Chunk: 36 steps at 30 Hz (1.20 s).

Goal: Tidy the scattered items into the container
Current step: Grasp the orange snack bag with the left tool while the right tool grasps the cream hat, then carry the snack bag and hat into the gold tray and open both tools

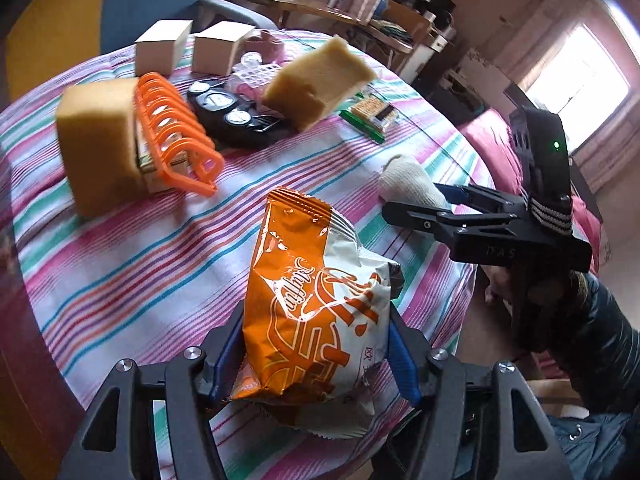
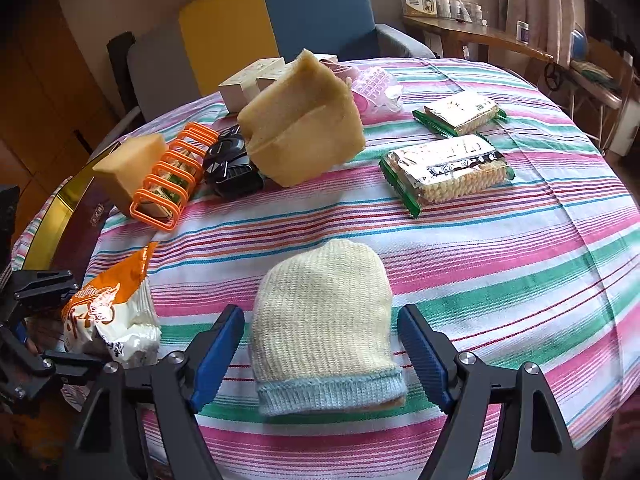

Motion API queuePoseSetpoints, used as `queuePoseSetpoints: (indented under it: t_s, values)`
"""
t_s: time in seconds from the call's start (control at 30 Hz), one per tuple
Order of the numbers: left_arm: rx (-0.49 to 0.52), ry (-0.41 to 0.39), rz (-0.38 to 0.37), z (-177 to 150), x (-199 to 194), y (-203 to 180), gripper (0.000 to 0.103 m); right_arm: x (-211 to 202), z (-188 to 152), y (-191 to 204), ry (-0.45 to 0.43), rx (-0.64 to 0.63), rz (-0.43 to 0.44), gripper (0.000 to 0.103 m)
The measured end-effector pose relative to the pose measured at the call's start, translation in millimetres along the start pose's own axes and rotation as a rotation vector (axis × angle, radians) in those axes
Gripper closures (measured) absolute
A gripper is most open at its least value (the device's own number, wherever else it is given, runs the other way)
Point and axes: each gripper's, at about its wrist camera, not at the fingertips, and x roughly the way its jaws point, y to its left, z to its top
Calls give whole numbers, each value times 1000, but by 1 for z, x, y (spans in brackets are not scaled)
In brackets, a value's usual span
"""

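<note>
Here the left gripper (image 1: 316, 354) holds an orange-and-white snack packet (image 1: 312, 320): its blue-padded fingers (image 1: 404, 364) press against both sides of the crinkled wrapper, and the packet stands up between them, its sealed orange end pointing away from the fingers. In the right wrist view the same packet (image 2: 108, 316) shows at the lower left, clamped in the black linkage of the left gripper (image 2: 60, 320).

The right gripper (image 2: 320, 356) has its fingers (image 2: 218, 352) spread wide, one on each side of a cream knitted hat (image 2: 324, 328) with a pale blue cuff. The hat lies flat on the striped tablecloth (image 2: 520, 260), cuff end nearest the gripper, and a clear gap shows between each blue pad and the wool, so nothing is gripped. In the left wrist view the right gripper (image 1: 408, 208) reaches in from the right, with the hat (image 1: 408, 180) just beyond its fingertips.

Beyond the fingers of both grippers, further across the table, sit two yellow sponge blocks (image 2: 304, 124), one lying beside an orange plastic rack (image 2: 168, 176) and the other tilted up against a black gauge set (image 2: 232, 164). Beyond the right finger lie two green-edged wafer packets (image 2: 448, 172), near each other but apart. Two small white boxes (image 1: 188, 48) and a clear pink tray (image 2: 376, 88) stand at the far edge.

Which of these things serves as the container cannot be told from either view.
</note>
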Motion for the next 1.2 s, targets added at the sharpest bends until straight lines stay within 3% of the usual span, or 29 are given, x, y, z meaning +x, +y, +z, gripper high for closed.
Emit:
queuePoseSetpoints:
  t_s: [0.17, 0.43, 0.53, 0.57, 0.83, 1.2]
  values:
    - [-45, -41, 89, -23, -12, -8, 39, -5, -3, -2, 9, 42, 20, 22]
    - [-156, -82, 101, -48, -27, 1, 39, -7, -5, -3, 23, 92, 25, 22]
    - [-169, -88, 106, -51, -29, 2, 39, -11, -7, 0, 25, 99, 16, 30]
    - [-171, -91, 110, -52, -29, 1, 39, -12, -9, 1, 25, 95, 3, 39]
    - [-174, -124, 150, -61, -42, -4, 40, -21, -28, 37, 10, -45, -64, 42]
    - [-205, -275, 219, -72, -106, 1, 40, -21, -32, 102, 8, -215, -78, 42]
